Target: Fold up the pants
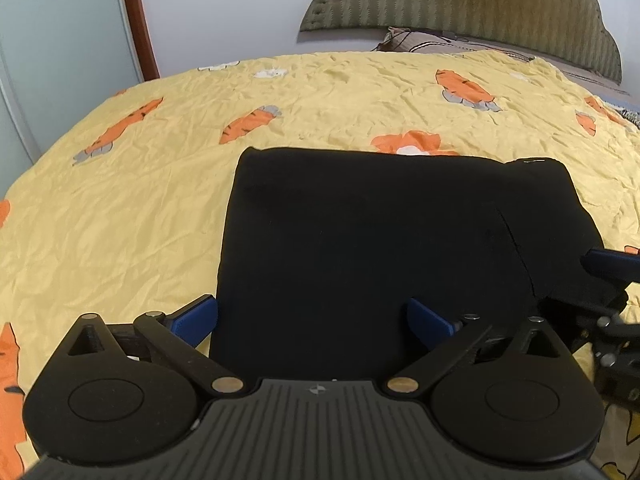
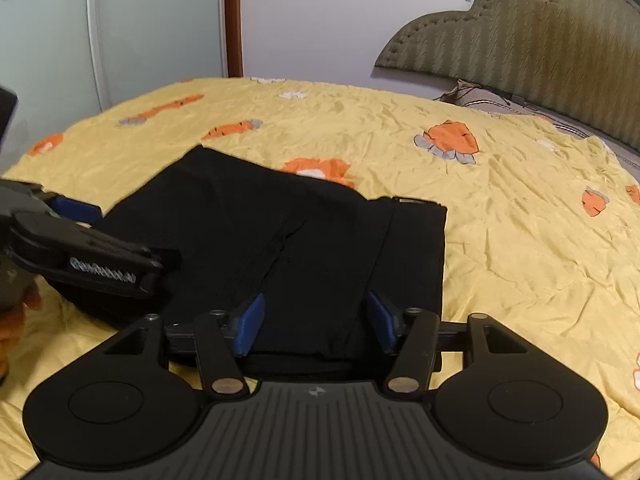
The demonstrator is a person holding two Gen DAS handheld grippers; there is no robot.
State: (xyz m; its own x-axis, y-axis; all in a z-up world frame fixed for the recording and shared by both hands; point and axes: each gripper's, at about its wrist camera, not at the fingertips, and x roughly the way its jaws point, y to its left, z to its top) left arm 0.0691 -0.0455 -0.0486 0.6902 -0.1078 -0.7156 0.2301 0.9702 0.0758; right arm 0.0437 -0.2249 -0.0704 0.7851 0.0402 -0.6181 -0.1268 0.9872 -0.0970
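Note:
The black pants lie folded into a flat rectangle on the yellow bedcover. My left gripper stands wide open over their near left part; its blue left pad is off the cloth's left edge and its right pad is above the cloth. In the right wrist view the pants run away from me, and my right gripper is open about halfway over their near edge, with cloth between the pads but not pinched. Each gripper shows in the other's view: the right gripper at the far right, the left gripper at the left.
The bedcover bears orange carrot prints and is wrinkled all round the pants. A padded olive headboard and a pillow sit at the far right. A wardrobe door with a wooden frame stands beyond the bed's left side.

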